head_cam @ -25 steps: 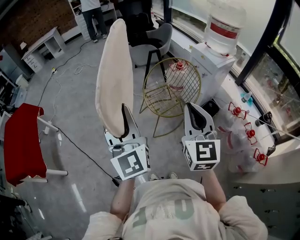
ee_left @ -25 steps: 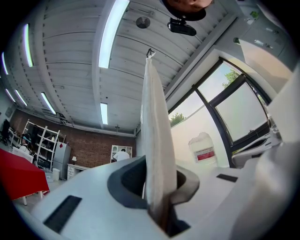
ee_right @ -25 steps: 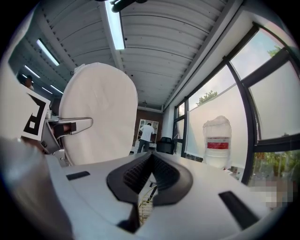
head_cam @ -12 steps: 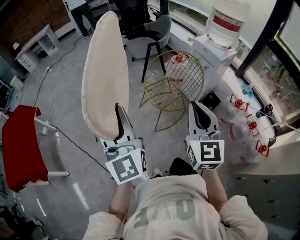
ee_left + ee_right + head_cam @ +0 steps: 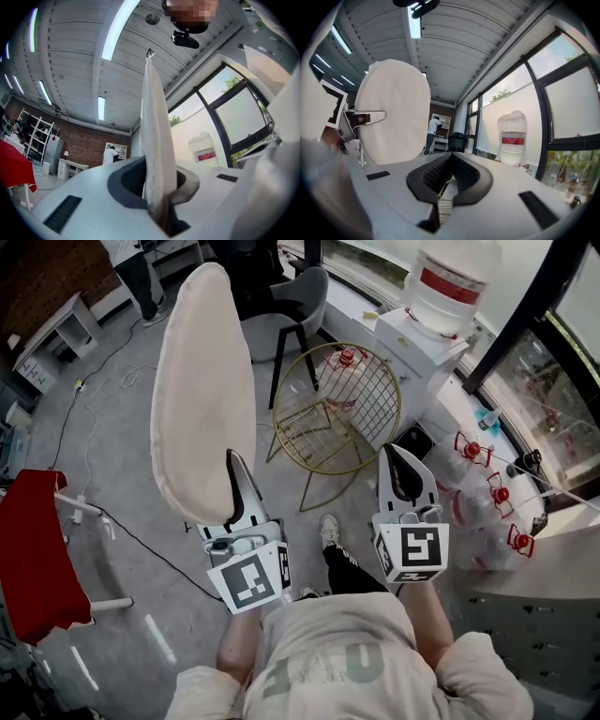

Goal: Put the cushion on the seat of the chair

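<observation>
Jaws left: left gripper (image 5: 236, 465) clamped on bottom edge of cushion (image 5: 202, 390); it stands upright above them.
Jaws right: right gripper (image 5: 401, 457) closed on nothing, as I read it.
Chair: wire chair (image 5: 337, 409) ahead, between both jaws.

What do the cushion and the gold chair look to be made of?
Cushion: cream fabric with a matte surface, probably over soft padding, since its edge pinches thin where the left gripper clamps it. Chair: thin metal wire and rod with a shiny gold finish. The floor shows through its open grid, so it is likely hard and slick.
</observation>
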Available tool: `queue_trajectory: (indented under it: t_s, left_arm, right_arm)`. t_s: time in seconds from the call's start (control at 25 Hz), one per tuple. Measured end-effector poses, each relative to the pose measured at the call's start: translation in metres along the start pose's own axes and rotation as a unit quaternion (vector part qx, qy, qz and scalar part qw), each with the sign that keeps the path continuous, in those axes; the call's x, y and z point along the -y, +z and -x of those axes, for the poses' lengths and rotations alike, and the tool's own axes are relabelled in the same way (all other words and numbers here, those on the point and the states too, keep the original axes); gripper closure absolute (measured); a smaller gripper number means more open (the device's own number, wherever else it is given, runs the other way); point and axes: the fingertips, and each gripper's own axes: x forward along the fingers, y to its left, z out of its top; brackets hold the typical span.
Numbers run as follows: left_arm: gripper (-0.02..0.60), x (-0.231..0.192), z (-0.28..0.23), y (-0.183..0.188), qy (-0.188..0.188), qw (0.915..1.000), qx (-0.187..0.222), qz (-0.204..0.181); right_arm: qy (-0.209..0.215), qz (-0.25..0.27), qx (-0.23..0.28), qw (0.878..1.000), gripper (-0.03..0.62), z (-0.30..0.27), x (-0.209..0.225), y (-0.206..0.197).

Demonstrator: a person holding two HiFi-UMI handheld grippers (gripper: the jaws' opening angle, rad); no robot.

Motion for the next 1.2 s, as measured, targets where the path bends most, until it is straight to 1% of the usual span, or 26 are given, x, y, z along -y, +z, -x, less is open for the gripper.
queue_trajectory:
  t_s: [0.24,0.44,0.68,0.84,1.0,1.2]
  left_arm:
    - [0.529,0.017,-0.068,-0.024,-0.002,0.9999,0.004,-0.009]
    - [0.529,0.032,-0.139,-0.032,0.003,0.9998,0.006,-0.016]
    - [0.529,0.052,-0.199,-0.04,0.017,0.9993,0.022,-0.026]
    - [0.529,0.06,-0.226,-0.045,0.019,0.9991,0.022,-0.03]
    - [0.529,0.061,-0.248,-0.05,0.012,0.9994,0.014,-0.03]
    - [0.529,0.063,-0.272,-0.06,-0.004,0.9997,0.014,-0.017]
  right_arm:
    - [0.001,-0.011,-0.004,1.0,0.577,-0.075,0.034,-0.018]
    - [0.01,-0.01,0.004,1.0,0.577,-0.144,0.068,-0.01]
    - [0.026,-0.002,0.025,0.999,0.577,-0.204,0.103,-0.007]
    - [0.032,0.003,0.033,0.999,0.577,-0.233,0.116,-0.004]
    - [0.027,-0.005,0.034,0.999,0.577,-0.252,0.12,-0.001]
    - [0.011,-0.004,0.037,0.999,0.577,-0.263,0.123,-0.001]
